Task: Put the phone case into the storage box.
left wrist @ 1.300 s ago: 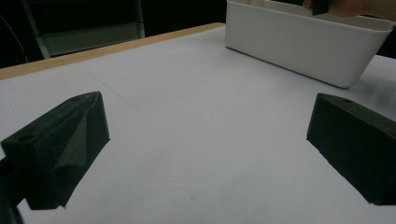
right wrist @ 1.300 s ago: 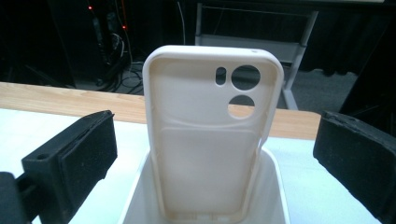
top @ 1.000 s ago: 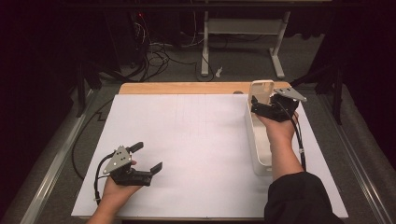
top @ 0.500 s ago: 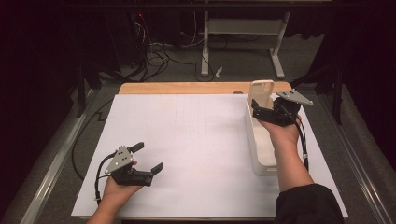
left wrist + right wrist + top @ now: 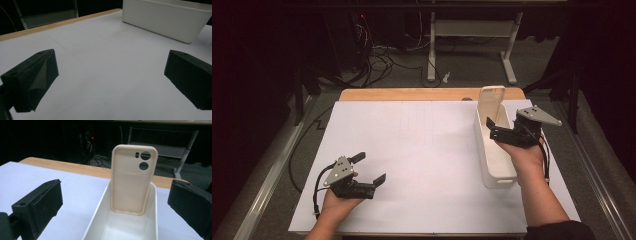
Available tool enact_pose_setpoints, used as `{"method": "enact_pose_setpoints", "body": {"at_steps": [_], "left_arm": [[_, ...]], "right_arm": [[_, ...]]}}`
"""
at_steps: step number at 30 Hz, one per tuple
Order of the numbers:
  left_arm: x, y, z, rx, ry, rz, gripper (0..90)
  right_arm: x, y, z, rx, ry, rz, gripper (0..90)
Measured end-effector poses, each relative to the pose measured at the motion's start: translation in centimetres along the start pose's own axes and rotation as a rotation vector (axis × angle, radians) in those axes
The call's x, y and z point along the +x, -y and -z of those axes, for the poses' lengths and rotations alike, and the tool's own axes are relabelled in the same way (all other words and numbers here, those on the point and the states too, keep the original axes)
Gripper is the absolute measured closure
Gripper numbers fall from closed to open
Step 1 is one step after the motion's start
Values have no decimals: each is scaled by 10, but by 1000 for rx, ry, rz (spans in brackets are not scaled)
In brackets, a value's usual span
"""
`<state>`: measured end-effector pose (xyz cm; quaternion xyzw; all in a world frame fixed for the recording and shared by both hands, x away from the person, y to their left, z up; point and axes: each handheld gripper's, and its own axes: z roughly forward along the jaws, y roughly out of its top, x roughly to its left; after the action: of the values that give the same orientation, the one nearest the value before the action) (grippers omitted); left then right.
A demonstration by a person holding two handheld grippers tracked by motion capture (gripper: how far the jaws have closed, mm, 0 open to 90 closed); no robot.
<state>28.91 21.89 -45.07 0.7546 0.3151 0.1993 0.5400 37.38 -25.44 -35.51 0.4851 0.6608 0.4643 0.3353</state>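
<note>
At the far end of the white bin [image 5: 495, 165], a cream phone case [image 5: 490, 103] stands on its short edge inside, leaning back against the bin's end wall with its open side toward the person; its camera cut-outs sit at the top, well above the rim. The right gripper [image 5: 503, 131] hovers over the bin's middle, just short of the case, jaws spread wide and holding nothing; in the right gripper view the case [image 5: 133, 180] rises between the two black jaws, apart from both. The left gripper [image 5: 371, 169] rests well away from the bin, low over the white table sheet [image 5: 422, 150], its jaws likewise spread on nothing. The case looks to be a thin, hollow shell: light, probably somewhat flexible, smooth enough to slip, and easily tipped from its lean. The likeliest hold is across its upper half, pinching the two long side edges above the rim, where the raised lip stiffens the shell; a hard squeeze could bow it.
</note>
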Motion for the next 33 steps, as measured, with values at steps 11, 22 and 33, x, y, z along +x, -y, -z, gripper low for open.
{"method": "enact_pose_setpoints", "body": {"at_steps": [11, 22, 33], "left_arm": [[0, 0, 2, -7, -3, 5, 3], [0, 0, 2, -6, 1, 9, 3], [-1, 0, 8, -23, -12, 18, 3]], "right_arm": [[4, 11, 37, -10, -70, 28, 0], [4, 31, 71, -34, -123, 62, 0], [2, 59, 96, -92, -168, 100, 0]]}}
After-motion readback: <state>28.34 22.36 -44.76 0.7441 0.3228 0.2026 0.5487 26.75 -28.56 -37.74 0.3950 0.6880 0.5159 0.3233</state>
